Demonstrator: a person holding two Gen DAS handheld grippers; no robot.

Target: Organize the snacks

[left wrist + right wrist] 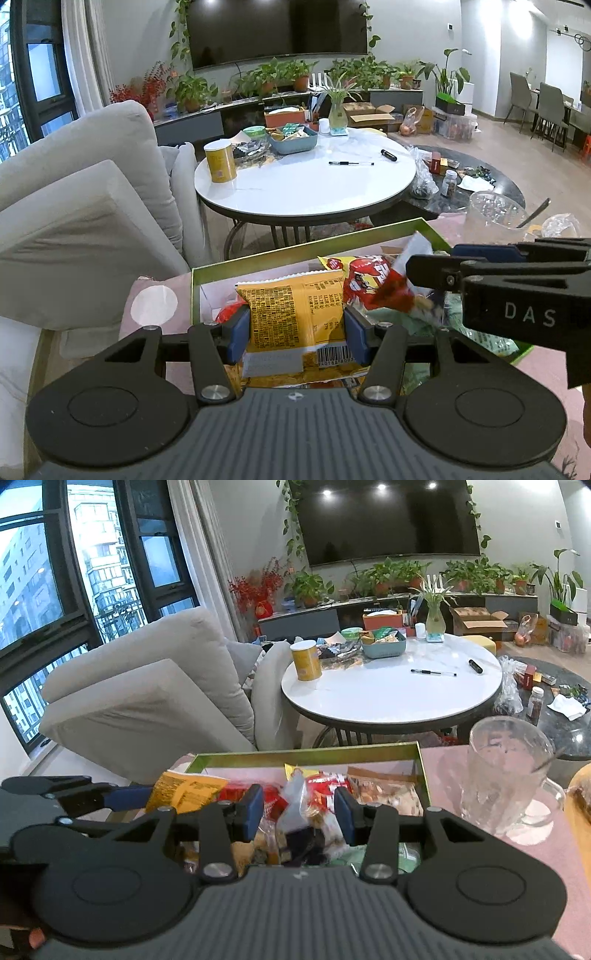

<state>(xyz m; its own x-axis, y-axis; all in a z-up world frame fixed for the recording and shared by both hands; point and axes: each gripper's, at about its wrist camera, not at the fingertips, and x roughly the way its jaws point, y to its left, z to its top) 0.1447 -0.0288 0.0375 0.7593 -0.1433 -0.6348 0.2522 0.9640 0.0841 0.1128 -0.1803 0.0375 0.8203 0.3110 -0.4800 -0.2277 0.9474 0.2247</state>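
Snacks: a mixed heap of packets lay in the green-rimmed tray [306, 756], spread under and ahead of both sets of jaws; the tray stood on the pink-covered counter [517, 882].
Tray: its far rim ran across beyond the jaw tips in both views, and its right wall stood just beyond the right gripper's right jaw.
Glass mug: a clear mug [506, 775] with a spoon in it stood on the counter outside the tray, near the right wall and off to the right of the right jaws.
Yellow packet: the yellow packet [295, 314] sat squarely between the left jaws, printed back facing up, barcode end towards the camera.
Left gripper: the left gripper [295, 325] was closed on the yellow packet, both blue pads pressing its side edges.
Red packet: a red packet [373, 284] lay just beyond the left gripper's right jaw, partly under the tip of the other gripper.
Right gripper: the right gripper [299, 812] hung over the heap with small wrapped sweets [299, 812] between its jaws; I could not tell whether the pads pressed them or stood clear.
Risk, grip: the yellow packet was soft and held only by its edges, so it could buckle and slide out if lifted fast.
Risk, crowding: the two grippers were close together over the tray, so a sideways move could knock one against the other or drag the red packet out.
Risk, mug: a wide swing to the right could tip the mug.
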